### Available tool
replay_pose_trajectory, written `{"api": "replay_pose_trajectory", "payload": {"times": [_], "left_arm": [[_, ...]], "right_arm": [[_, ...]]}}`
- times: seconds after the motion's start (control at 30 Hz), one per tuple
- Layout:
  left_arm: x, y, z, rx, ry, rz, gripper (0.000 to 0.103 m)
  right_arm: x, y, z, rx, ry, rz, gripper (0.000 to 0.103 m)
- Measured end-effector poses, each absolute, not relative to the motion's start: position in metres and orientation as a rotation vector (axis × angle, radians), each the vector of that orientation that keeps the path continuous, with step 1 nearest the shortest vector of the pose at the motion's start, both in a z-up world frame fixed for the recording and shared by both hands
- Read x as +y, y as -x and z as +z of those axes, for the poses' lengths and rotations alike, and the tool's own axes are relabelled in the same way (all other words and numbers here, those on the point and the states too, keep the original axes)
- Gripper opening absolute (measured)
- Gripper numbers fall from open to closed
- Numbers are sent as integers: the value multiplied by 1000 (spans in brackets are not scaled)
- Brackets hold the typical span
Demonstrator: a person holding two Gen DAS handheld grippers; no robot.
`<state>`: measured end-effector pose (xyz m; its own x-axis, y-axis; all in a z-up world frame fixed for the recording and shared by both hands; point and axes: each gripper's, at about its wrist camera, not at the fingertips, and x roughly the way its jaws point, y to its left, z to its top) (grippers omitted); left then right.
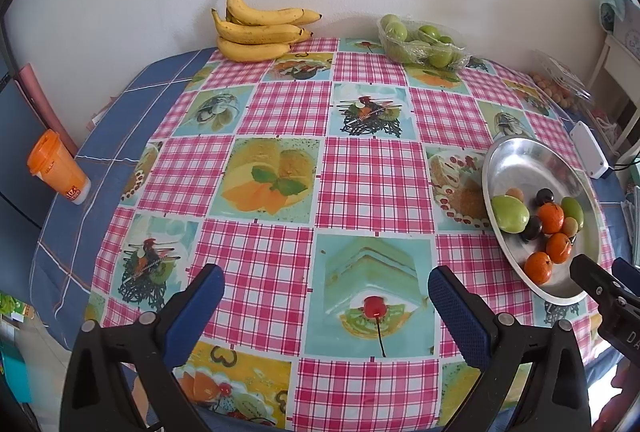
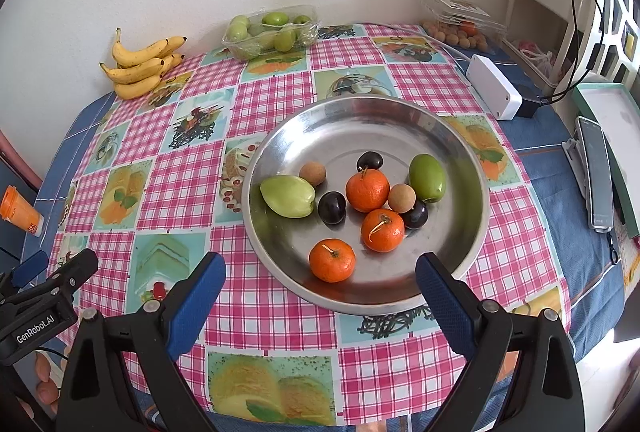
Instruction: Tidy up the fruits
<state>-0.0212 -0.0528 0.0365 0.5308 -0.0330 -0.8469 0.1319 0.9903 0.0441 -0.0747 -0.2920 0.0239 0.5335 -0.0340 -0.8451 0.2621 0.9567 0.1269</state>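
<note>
Right now, by part:
Left gripper (image 1: pixel 326 306): jaws wide, holding nothing — above the checked pink tablecloth (image 1: pixel 280 167).
Right gripper (image 2: pixel 320 286): jaws wide, empty, at the near rim of the round steel dish (image 2: pixel 360 123).
Fruit in dish: three orange tangerines (image 2: pixel 382 230), two green fruits (image 2: pixel 287 195), dark plums (image 2: pixel 332 207), two brown longans (image 2: pixel 401 198).
Far edge: yellow banana bunch (image 2: pixel 140 69), clear tray of green fruit (image 2: pixel 272 31) — well apart from the dish.

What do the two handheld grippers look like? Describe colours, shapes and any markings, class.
Both the left gripper and the right gripper have black clamp-like arms with silver rivets, ending in blue textured pads. Seen from the right wrist camera, the left gripper's black body carries white "GenRobot.AI" lettering.
</note>
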Motion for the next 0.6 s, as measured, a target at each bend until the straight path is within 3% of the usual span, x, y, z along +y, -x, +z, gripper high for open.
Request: {"api": "replay_pose_trajectory", "payload": {"times": [0.6], "left_arm": [[-51, 21, 35, 1016, -96, -91, 103]], "right_arm": [[-291, 74, 21, 1007, -252, -182, 96]]}}
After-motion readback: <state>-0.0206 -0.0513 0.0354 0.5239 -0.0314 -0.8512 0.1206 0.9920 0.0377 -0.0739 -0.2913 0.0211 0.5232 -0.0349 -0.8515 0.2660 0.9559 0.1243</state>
